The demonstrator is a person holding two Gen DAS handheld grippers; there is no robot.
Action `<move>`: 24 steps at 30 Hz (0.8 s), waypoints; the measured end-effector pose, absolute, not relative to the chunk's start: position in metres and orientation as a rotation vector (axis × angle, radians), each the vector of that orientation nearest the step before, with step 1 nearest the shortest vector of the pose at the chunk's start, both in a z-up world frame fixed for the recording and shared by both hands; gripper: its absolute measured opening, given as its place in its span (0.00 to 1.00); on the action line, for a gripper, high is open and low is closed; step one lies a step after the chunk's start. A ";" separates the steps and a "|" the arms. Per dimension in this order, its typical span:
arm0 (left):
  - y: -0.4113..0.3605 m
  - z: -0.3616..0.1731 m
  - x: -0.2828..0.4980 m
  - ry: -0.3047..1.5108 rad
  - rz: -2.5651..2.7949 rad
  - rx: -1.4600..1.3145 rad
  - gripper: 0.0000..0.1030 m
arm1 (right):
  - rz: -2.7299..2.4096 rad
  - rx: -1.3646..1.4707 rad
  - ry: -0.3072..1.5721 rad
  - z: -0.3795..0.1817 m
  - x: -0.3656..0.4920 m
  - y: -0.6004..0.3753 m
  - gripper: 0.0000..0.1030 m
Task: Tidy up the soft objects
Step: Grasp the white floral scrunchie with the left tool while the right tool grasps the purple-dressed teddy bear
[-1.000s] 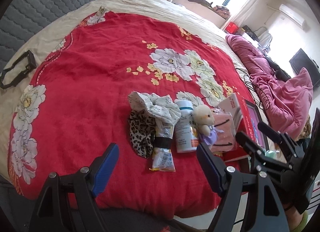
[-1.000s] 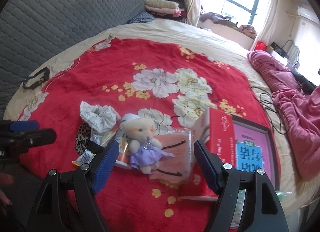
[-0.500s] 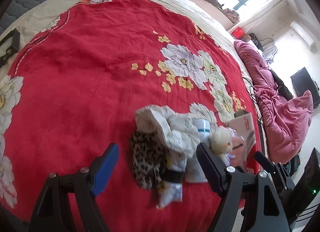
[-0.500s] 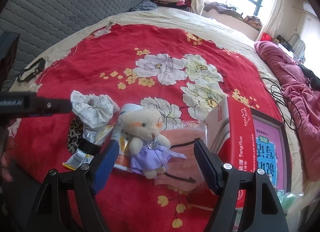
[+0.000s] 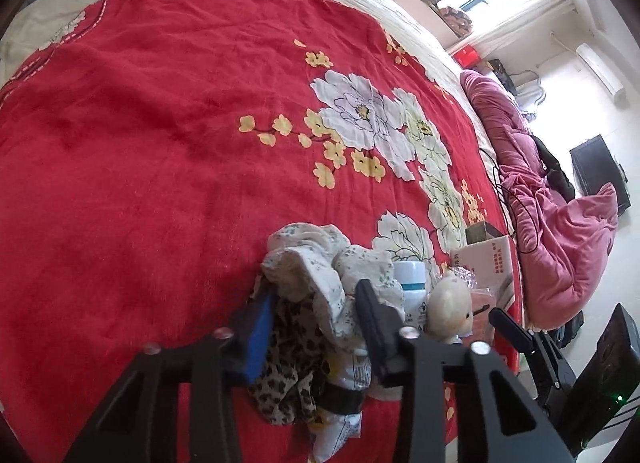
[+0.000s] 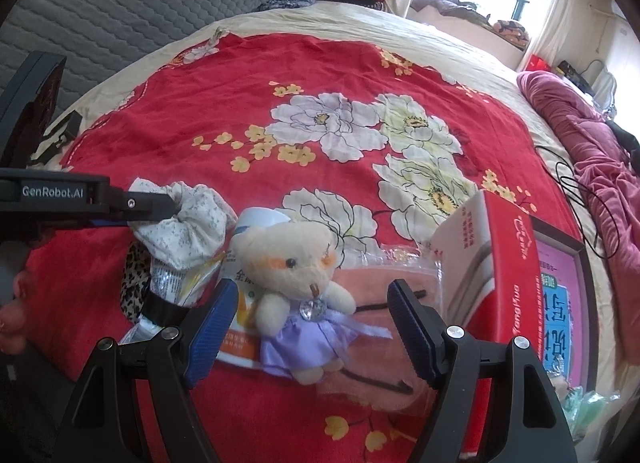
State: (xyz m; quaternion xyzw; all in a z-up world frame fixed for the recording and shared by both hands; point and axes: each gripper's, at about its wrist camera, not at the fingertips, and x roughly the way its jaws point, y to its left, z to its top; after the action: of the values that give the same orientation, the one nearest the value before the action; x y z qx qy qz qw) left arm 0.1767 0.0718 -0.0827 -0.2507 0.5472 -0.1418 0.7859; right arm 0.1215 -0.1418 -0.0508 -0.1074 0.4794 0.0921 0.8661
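A white floral scrunchie [image 5: 320,263] lies on a leopard-print scrunchie [image 5: 288,367] on the red flowered bedspread. My left gripper [image 5: 316,319] has narrowed around the white scrunchie, its fingers touching the cloth on both sides; it also shows in the right wrist view [image 6: 160,203], at the white scrunchie [image 6: 188,227]. A cream teddy bear in a purple dress [image 6: 296,283] lies between the fingers of my open right gripper [image 6: 312,327], which hangs just above it. A pink cloth in a clear bag [image 6: 384,303] lies under the bear.
A white bottle [image 6: 248,263] and a snack packet [image 6: 168,295] lie between the scrunchies and the bear. A red and white box [image 6: 492,259] and a framed picture [image 6: 560,295] stand right. A pink quilt [image 5: 560,231] and black cable [image 6: 588,199] lie far right.
My left gripper moved forward and down onto the white scrunchie and its jaws closed in on it. My right gripper came closer to the teddy bear.
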 end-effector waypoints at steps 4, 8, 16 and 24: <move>0.074 -0.086 0.180 1.178 -0.308 -0.554 0.21 | 0.196 -0.226 1.016 -0.057 0.131 -0.139 0.76; 0.073 -0.088 0.183 1.170 -0.311 -0.542 0.14 | 0.213 -0.239 1.022 -0.064 0.138 -0.135 0.76; 0.069 -0.078 0.179 1.129 -0.322 -0.518 0.10 | 0.266 -0.191 1.020 -0.069 0.142 -0.135 0.49; 0.061 -0.052 0.165 1.074 -0.334 -0.459 0.10 | 0.274 -0.163 0.979 -0.052 0.134 -0.144 0.47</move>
State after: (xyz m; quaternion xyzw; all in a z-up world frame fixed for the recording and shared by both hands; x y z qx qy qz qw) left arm 0.1652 0.0611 -0.0518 -0.2154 0.5047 -0.1570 0.8211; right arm 0.1342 -0.1439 -0.0516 -0.0780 0.4680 0.1312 0.8704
